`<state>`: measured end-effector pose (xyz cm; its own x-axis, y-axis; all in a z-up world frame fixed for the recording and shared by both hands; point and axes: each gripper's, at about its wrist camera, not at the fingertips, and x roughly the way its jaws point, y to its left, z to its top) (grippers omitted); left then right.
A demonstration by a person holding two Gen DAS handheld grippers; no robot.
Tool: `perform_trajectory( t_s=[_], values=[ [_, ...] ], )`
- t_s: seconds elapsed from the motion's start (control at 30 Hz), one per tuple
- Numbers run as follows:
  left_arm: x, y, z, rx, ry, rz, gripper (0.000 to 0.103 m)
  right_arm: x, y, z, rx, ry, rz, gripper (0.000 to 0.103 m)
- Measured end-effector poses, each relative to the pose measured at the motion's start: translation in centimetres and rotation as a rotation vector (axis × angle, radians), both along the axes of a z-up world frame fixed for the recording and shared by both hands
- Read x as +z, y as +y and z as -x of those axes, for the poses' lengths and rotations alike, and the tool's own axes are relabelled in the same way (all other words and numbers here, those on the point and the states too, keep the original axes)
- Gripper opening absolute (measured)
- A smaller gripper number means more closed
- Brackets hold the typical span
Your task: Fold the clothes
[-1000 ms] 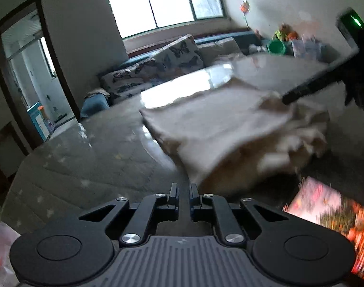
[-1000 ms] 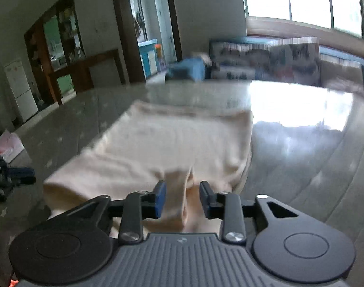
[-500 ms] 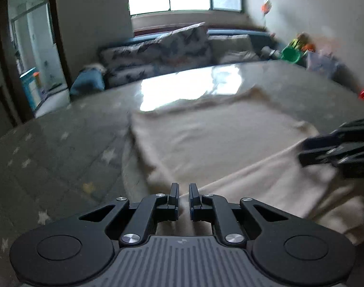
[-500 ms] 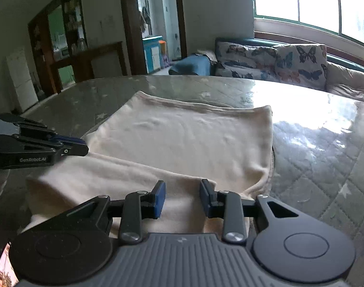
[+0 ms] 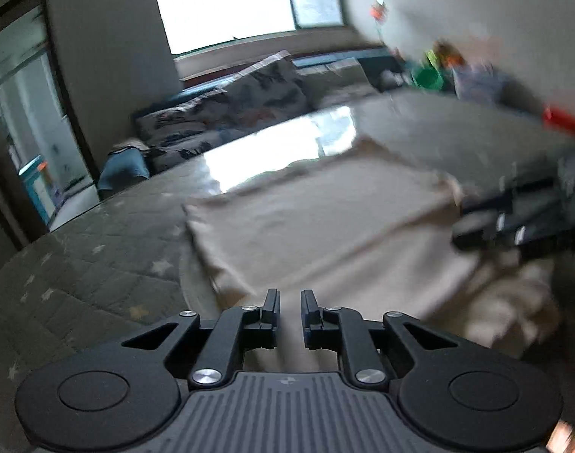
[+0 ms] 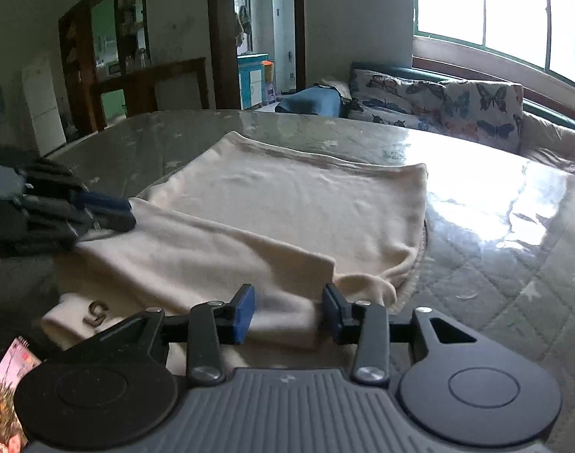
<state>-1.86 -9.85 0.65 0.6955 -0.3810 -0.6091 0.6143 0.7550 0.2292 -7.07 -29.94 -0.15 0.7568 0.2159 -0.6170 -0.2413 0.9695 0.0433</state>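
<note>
Garment (image 6: 295, 204) fold now laid flat; right gripper (image 6: 287, 307) jaws wider — released; left gripper (image 5: 289, 305) jaws slightly parted — empty.

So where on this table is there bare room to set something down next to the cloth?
Bare table lies right of the cream cloth, toward the sofa, and along the far edge. The near left is crowded: the left gripper, a folded hem and a colourful booklet.

Quilted table (image 6: 506, 264) right of cream garment (image 6: 287, 204) open; picture card (image 6: 8, 389) at near-left edge.
</note>
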Motion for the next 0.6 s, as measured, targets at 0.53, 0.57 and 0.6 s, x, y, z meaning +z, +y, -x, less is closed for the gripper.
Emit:
perform_trajectory(
  t_s=[0.53, 0.57, 0.6],
  values=[
    [0.3, 1.1, 3.1, -0.058, -0.055, -0.027, 0.022, 0.4, -0.4, 1.8, 0.012, 0.018, 0.011, 0.028],
    [0.1, 1.1, 3.2, -0.067, -0.053, -0.032, 0.022, 0.4, -0.4, 1.8, 0.008, 0.025, -0.002, 0.023],
    [-0.1, 1.2, 3.3, -0.07, -0.05, -0.043, 0.022, 0.6, -0.4, 1.9, 0.006, 0.022, -0.009, 0.014]
  ],
)
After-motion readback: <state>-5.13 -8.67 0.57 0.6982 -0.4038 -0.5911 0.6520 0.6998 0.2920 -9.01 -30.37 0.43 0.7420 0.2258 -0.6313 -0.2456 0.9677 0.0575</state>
